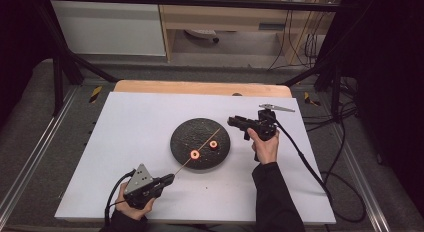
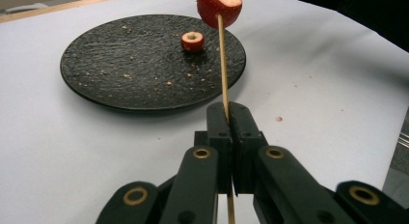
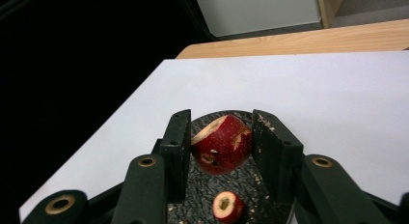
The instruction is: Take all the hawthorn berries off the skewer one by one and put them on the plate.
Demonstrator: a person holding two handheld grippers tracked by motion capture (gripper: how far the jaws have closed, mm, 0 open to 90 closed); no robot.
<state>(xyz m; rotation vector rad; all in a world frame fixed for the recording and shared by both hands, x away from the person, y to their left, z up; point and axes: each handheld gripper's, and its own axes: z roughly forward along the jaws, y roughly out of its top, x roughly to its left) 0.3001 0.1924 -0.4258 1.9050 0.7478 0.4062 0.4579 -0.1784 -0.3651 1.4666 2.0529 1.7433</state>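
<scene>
A black round plate lies mid-table with crumbs on it. My left gripper is shut on the near end of a thin wooden skewer, which slants up over the plate. One red cored fruit piece is threaded on the skewer, seen close as the skewered piece. A second small cored piece rests on the plate. Above the plate's right rim, my right gripper is shut on a larger red fruit chunk, bitten-looking on one side, held over the plate.
A white sheet covers the table, with a wooden edge at the back. Cables trail off the right side. Dark frame posts stand at the far corners. A small crumb lies on the sheet.
</scene>
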